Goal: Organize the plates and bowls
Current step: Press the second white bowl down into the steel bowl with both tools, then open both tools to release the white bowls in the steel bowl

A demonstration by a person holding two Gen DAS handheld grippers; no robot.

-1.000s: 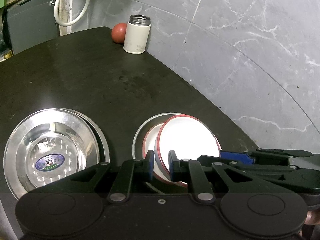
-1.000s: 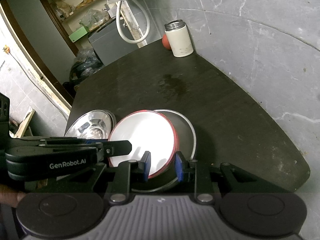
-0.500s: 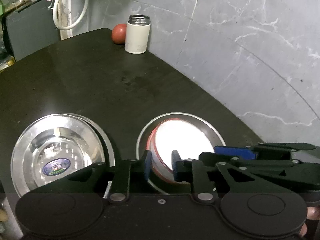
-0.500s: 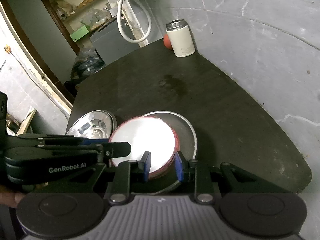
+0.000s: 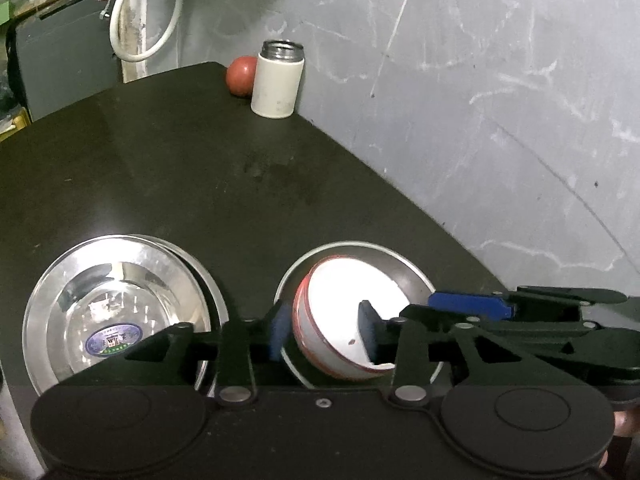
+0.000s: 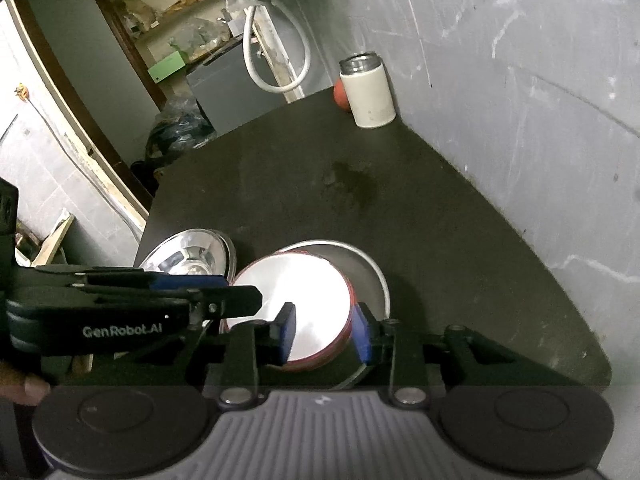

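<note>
Bowl: your round white bowl with the red rim [image 5: 344, 312] sits inside a flat steel plate [image 5: 404, 258] near the front of the dark table [image 5: 160, 184].
Left gripper: your left gripper [image 5: 323, 330] has its blue pads spread apart, one on each side of the bowl's rim, not squeezing it.
Right gripper: your right gripper [image 6: 325, 330] is spread wide too, one pad over the bowl, one outside it.
Steel bowls: shiny stacked steel bowls [image 5: 116, 316] sit just beside the plate.
Far corner: a white cup with a steel top [image 5: 278, 80] stands by the wall, and a red ball [image 5: 240, 76] is touching it.
</note>
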